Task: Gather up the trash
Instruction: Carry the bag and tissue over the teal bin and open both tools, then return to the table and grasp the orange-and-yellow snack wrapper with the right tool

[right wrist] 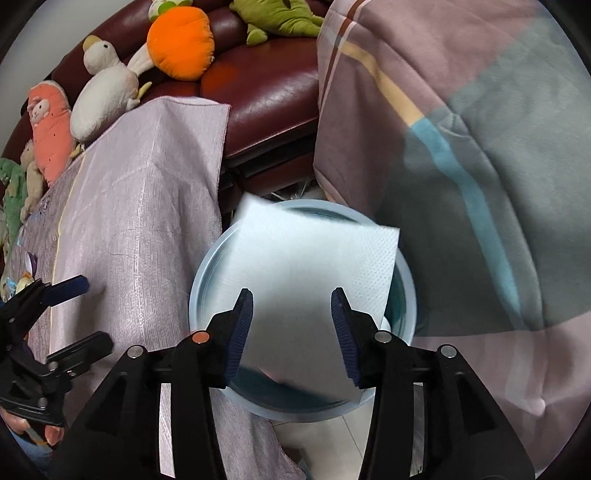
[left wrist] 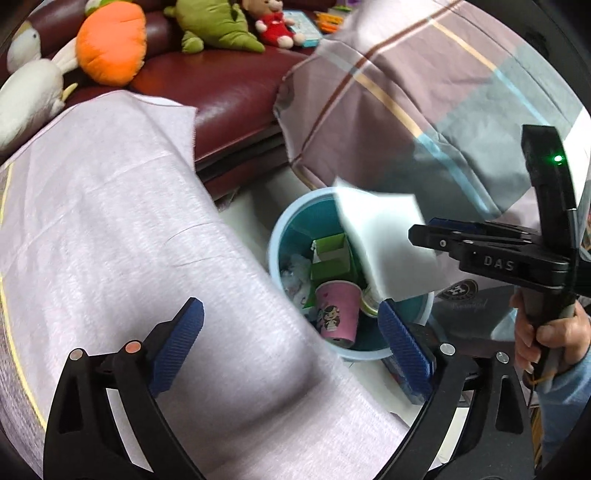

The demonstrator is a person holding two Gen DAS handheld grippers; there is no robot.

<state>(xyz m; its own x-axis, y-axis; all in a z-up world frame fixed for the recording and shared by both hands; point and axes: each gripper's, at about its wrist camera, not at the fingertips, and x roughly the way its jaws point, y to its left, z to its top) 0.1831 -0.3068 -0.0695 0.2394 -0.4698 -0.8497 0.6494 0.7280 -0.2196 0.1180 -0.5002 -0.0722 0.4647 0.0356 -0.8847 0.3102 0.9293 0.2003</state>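
Note:
A white paper napkin [right wrist: 314,266] hangs in the air above the round light-blue trash bin [right wrist: 207,280], between and below my right gripper's [right wrist: 291,325] blue pads, which stand apart and do not touch it. In the left wrist view the napkin [left wrist: 384,240] is over the bin [left wrist: 275,240], just off the tips of the right gripper [left wrist: 415,232]. The bin holds a pink paper cup [left wrist: 340,314], a green carton [left wrist: 330,258] and crumpled plastic. My left gripper [left wrist: 291,347] is open and empty beside the bin, over a pale lilac cloth [left wrist: 110,240].
A dark red leather sofa [left wrist: 229,92] carries plush toys: an orange carrot [left wrist: 110,40], a white duck [right wrist: 103,96], a green dinosaur [left wrist: 218,26]. A striped pink and grey blanket [right wrist: 461,147] hangs to the bin's right. White floor tiles [right wrist: 325,439] show below the bin.

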